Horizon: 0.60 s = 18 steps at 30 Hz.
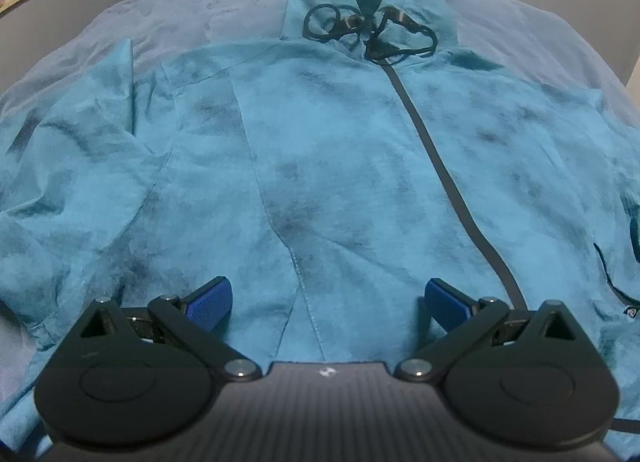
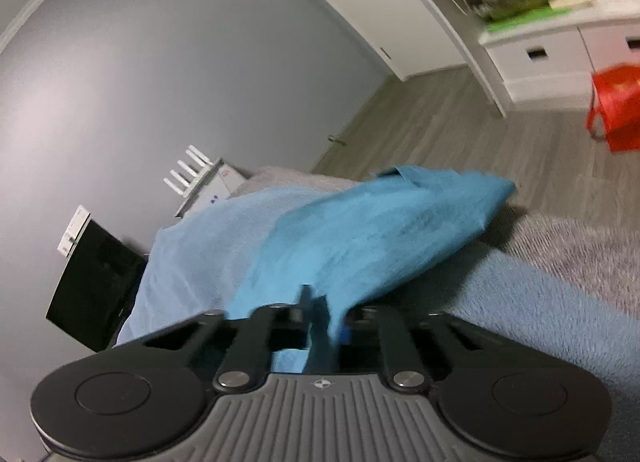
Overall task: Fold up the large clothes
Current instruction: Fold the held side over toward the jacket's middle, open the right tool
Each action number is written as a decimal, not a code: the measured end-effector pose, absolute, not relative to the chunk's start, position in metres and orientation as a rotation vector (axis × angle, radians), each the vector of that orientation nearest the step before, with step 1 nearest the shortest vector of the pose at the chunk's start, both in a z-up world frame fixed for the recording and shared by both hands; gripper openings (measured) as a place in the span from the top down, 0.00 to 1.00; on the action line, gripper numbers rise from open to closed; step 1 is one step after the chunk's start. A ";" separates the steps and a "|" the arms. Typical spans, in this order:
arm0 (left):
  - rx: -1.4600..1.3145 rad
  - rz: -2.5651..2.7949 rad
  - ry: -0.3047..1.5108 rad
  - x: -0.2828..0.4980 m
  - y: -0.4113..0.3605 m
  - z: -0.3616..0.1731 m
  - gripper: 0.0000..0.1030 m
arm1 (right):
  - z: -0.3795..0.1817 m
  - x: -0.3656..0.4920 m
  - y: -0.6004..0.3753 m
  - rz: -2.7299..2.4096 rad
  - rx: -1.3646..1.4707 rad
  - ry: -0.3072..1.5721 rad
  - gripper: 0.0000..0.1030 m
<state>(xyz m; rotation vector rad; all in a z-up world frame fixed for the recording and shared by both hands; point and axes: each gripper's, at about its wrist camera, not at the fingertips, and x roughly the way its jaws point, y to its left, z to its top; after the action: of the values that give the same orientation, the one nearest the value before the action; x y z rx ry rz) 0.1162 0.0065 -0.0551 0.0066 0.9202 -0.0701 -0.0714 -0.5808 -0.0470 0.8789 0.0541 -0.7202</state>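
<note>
Jacket (image 1: 340, 166), teal, spread front-up on the bed (image 1: 180, 26), which wears a pale blue cover. Zipper (image 1: 436, 158) runs dark from the collar at 12 o'clock down toward 5 o'clock in my left wrist view. Black drawcords (image 1: 360, 28) lie tangled at the collar. One sleeve (image 1: 80, 166) lies rumpled out at 9 o'clock.

My left gripper (image 1: 326, 300) hangs low over the jacket's lower front, jaws wide apart with nothing between them; blue pads (image 1: 210, 302) show on both fingers, and a stitched seam passes between them. Whether the fingers touch the cloth, I cannot tell.

My right gripper (image 2: 324, 322) has its jaws pinched together on a fold of the jacket's teal fabric (image 2: 360, 242). The cloth rises out of the jaws and billows toward 1 o'clock, lifted off the bed; this view is blurred.

Past the bed in the right wrist view: white router (image 2: 188, 176) at 10 o'clock, black box (image 2: 92, 294) at 9 o'clock against the grey wall, wood floor (image 2: 440, 122), white drawers (image 2: 560, 58) and a red bag (image 2: 616, 106) at 2 o'clock. A grey rug (image 2: 580, 254) lies at 3 o'clock.
</note>
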 end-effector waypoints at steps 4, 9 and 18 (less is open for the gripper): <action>0.029 -0.069 0.901 0.113 0.003 -0.052 0.00 | -0.004 -0.068 -0.549 -0.678 0.687 0.041 0.96; 0.072 -0.083 0.857 0.107 -0.002 -0.047 0.00 | 0.069 -0.046 -0.481 -0.541 0.370 0.085 0.96; 0.069 -0.097 0.810 0.098 0.000 -0.040 0.00 | 0.168 -0.007 -0.308 -0.191 0.052 0.057 0.97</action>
<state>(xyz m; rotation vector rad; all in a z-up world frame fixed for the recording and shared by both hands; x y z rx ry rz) 0.0976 -0.0002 -0.0403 0.0685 0.8098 -0.0975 -0.0067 -0.3081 0.1678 0.0516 0.0570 -0.1915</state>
